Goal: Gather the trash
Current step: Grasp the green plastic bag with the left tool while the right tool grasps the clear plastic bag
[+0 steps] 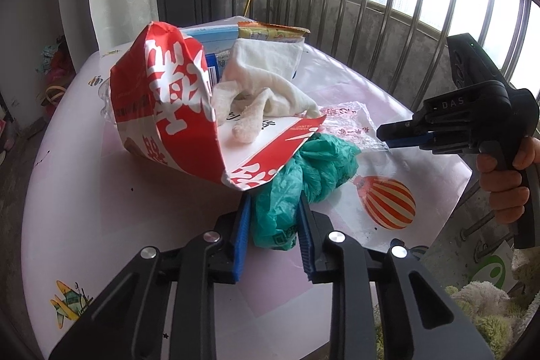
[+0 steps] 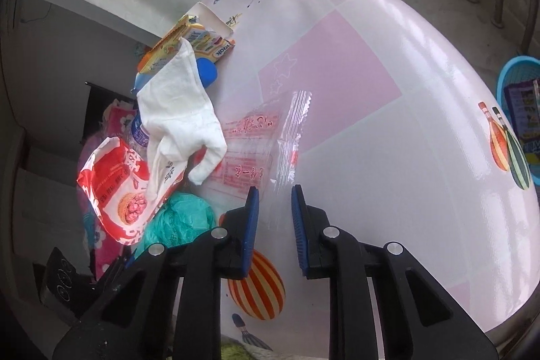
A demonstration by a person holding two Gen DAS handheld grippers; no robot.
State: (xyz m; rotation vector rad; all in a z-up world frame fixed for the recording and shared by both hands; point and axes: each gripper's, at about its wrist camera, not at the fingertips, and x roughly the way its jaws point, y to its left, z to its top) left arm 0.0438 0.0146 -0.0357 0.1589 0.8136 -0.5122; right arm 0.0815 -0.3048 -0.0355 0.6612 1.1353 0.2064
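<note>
A heap of trash lies on the pink-and-white table (image 1: 101, 191). In it are a torn red-and-white snack bag (image 1: 168, 90), a white cloth (image 1: 266, 80), a crumpled green plastic bag (image 1: 320, 167) and a clear wrapper with red print (image 1: 347, 117). My left gripper (image 1: 274, 201) is shut on the near end of the green bag, its blue pads pressing both sides. My right gripper (image 2: 275, 191), seen from the side as the right gripper (image 1: 383, 137), reaches in from the right. The clear wrapper (image 2: 290, 137) has its end between the right pads, which stand narrowly apart and do not press it.
A yellow snack packet (image 1: 270, 31) and a blue box (image 1: 209, 34) lie at the back of the heap. A metal railing (image 1: 405, 5) runs behind the table. A blue basket (image 2: 519, 70) with packets sits on the floor past the table edge. A person's hand (image 1: 503, 177) holds the right gripper.
</note>
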